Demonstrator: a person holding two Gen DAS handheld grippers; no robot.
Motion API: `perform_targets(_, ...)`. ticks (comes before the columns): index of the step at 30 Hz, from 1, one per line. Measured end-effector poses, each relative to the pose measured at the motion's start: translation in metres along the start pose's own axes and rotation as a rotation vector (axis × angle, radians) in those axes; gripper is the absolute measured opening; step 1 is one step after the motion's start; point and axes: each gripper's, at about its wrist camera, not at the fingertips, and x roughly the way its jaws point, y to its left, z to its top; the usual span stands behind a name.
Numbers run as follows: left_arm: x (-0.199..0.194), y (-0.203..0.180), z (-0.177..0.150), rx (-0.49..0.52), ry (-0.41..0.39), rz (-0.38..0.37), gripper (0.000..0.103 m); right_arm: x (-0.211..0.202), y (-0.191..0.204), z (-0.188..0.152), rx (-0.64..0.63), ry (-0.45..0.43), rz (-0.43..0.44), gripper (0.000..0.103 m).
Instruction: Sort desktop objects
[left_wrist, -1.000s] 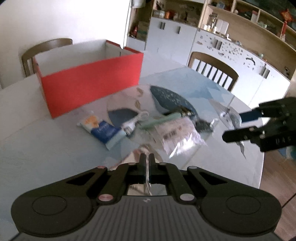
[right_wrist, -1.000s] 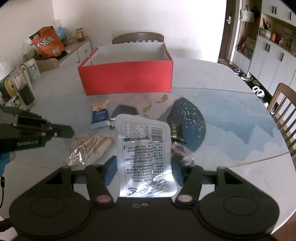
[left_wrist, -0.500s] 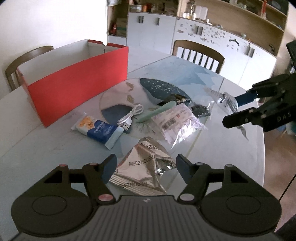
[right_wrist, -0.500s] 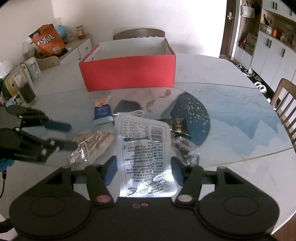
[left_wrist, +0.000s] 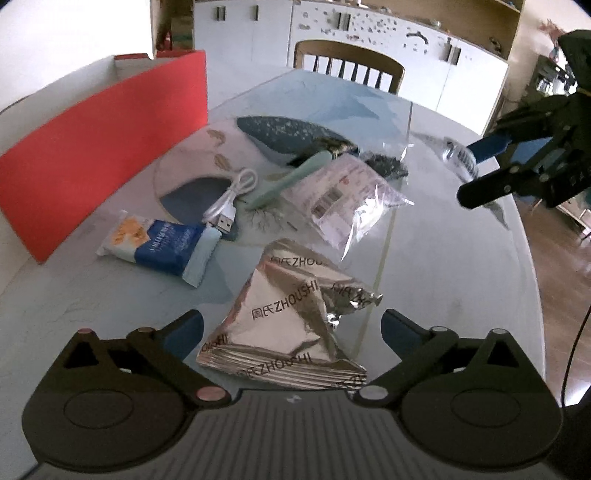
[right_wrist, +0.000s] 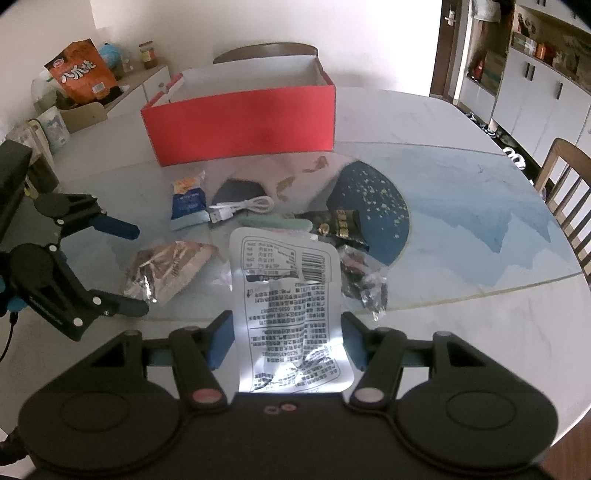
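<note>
Glass-topped counter (left_wrist: 424, 266) with red box (left_wrist: 96, 162) behind, my left tool (left_wrist: 291, 328) just spread wide, silver foil packet (left_wrist: 284, 325) lying loose between its fingers, my right tool (right_wrist: 288, 343) clamping a white printed pouch (right_wrist: 291, 314).

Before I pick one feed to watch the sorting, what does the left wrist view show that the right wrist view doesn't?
Only the left wrist view shows the left gripper from behind, fingers wide around the silver foil packet on the table, and a clear bag with a pink label. Only the right wrist view shows the printed back of the white packet in the right gripper, plus an orange snack bag on a side cabinet. Both show the red box, white cable and blue packet.
</note>
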Motion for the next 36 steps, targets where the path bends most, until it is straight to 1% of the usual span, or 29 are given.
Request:
perform_targets(5,0.012,0.004,0.0,-0.01,0.016,-0.003,0.103,0.003,-0.005,-0.003,0.009,0.011,-0.01,0.061)
perform_targets(9,0.015,0.003,0.0,-0.009,0.017,0.056,0.102,0.005,-0.008,-0.003,0.012,0.015,-0.013,0.061)
perform_targets(11,0.015,0.004,0.0,-0.017,0.012,0.066,0.102,0.007,-0.009,-0.002,0.013,0.017,-0.015,0.061)
perform_targets(13,0.013,0.004,0.0,-0.02,-0.002,0.082,0.092,0.008,-0.01,0.0,0.012,0.018,-0.016,0.061)
perform_targets(15,0.011,0.004,0.001,-0.024,-0.012,0.094,0.076,0.009,-0.01,0.0,0.011,0.017,-0.016,0.061)
perform_targets(17,0.01,0.005,0.003,-0.036,-0.011,0.094,0.075,0.009,-0.011,0.002,0.01,0.017,-0.017,0.061)
perform_targets(18,0.009,0.005,0.003,-0.037,-0.013,0.097,0.072,0.009,-0.011,0.002,0.01,0.017,-0.016,0.061)
perform_targets(20,0.007,0.004,0.002,-0.038,-0.017,0.115,0.071,0.009,-0.011,0.004,0.005,0.017,-0.018,0.061)
perform_targets(23,0.001,0.005,0.004,-0.062,-0.036,0.115,0.07,0.009,-0.011,0.011,-0.003,0.012,-0.018,0.061)
perform_targets(31,-0.021,0.003,0.015,-0.079,-0.068,0.137,0.07,0.004,-0.007,0.03,-0.046,-0.008,-0.016,0.061)
perform_targets(36,-0.037,0.002,0.025,-0.106,-0.073,0.178,0.07,0.0,-0.003,0.042,-0.063,-0.025,-0.004,0.061)
